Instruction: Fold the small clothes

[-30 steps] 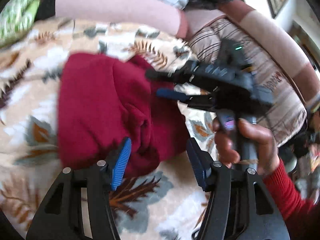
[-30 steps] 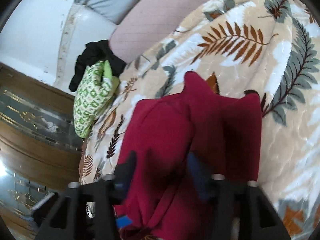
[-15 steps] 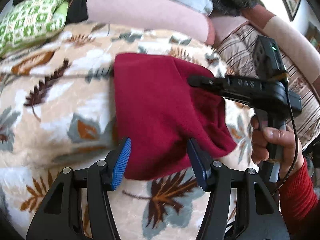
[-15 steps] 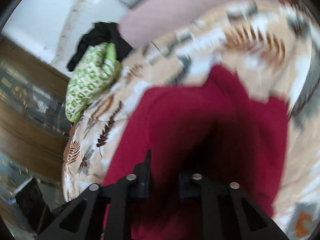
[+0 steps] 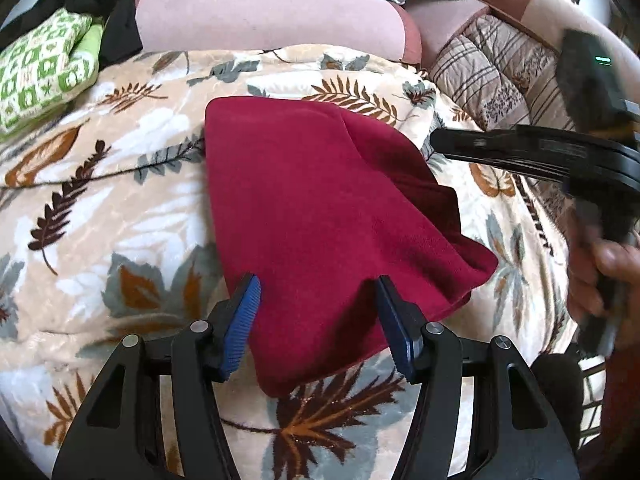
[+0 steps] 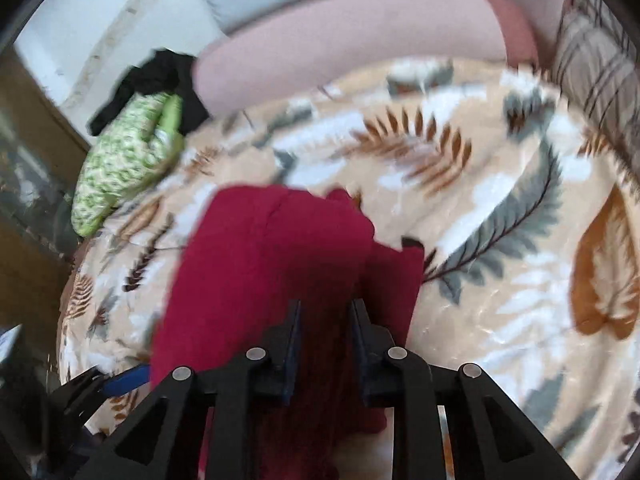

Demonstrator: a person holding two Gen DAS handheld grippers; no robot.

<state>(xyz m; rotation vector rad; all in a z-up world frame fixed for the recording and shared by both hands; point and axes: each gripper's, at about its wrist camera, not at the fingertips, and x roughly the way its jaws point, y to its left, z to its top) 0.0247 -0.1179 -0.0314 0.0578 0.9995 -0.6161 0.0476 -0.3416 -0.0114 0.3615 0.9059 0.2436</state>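
Red garment lengthwise toward pillow

Right claw motion-blurred (garment too)

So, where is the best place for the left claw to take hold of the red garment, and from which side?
Probably the near corner of the red garment, approached from the near edge. That corner tapers to a folded point on the leaf-print blanket, between the open fingers of the left claw. The layers stack there, so one pinch should catch them all.
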